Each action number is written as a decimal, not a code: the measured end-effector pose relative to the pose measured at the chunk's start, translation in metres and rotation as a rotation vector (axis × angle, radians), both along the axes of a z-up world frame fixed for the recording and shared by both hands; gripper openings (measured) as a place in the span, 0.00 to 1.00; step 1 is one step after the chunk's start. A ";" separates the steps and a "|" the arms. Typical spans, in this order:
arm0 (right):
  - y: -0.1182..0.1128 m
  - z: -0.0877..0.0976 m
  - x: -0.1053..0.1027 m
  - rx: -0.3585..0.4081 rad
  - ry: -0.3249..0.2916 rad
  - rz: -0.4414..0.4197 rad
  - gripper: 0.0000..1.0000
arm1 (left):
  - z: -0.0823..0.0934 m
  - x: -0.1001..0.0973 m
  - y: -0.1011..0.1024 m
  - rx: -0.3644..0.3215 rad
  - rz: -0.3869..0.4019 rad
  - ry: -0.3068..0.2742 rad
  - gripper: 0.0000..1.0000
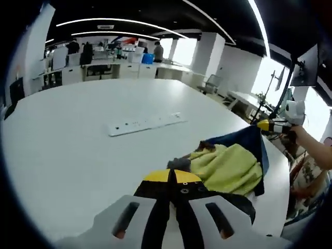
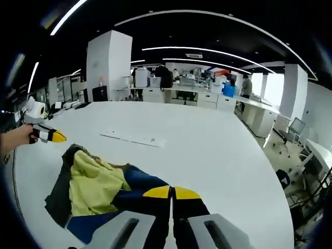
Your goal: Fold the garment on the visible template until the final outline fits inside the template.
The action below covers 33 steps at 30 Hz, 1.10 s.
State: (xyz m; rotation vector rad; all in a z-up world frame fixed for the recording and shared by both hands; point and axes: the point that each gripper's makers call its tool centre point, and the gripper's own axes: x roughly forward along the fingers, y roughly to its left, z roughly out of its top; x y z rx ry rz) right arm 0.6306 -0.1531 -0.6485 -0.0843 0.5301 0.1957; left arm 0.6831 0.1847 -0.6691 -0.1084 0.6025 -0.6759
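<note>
A crumpled garment (image 1: 228, 166), navy outside with a yellow-green lining, lies bunched on the white table (image 1: 78, 145). In the left gripper view my left gripper (image 1: 171, 176) is shut, its yellow tips pinching a dark grey fold at the garment's near edge. My right gripper (image 1: 263, 125) comes in from the right, shut on a raised navy corner. In the right gripper view the garment (image 2: 98, 187) spreads to the left of my right gripper (image 2: 171, 193), which is shut on navy cloth. The left gripper (image 2: 57, 137) sits at the garment's far dark corner.
A white power strip (image 1: 148, 123) (image 2: 135, 139) lies on the table beyond the garment. The table's edge (image 2: 270, 197) runs close on the right, with chairs beyond it. Office desks and people stand far back. A hand (image 2: 15, 137) holds the left gripper.
</note>
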 end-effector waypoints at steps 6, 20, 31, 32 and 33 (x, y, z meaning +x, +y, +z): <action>-0.011 -0.017 -0.004 0.003 0.046 -0.034 0.00 | -0.008 0.013 0.011 -0.002 0.043 0.008 0.00; -0.002 -0.024 -0.005 0.038 0.063 0.034 0.06 | -0.004 -0.004 0.008 0.061 -0.005 -0.013 0.07; 0.063 -0.022 -0.047 0.116 0.131 0.242 0.60 | 0.005 -0.053 0.003 0.045 -0.059 -0.031 0.25; 0.068 -0.023 -0.052 0.104 0.134 0.264 0.60 | 0.003 -0.059 0.002 0.037 -0.062 -0.027 0.27; 0.071 -0.022 -0.056 0.104 0.129 0.265 0.60 | 0.002 -0.064 0.001 0.034 -0.062 -0.028 0.31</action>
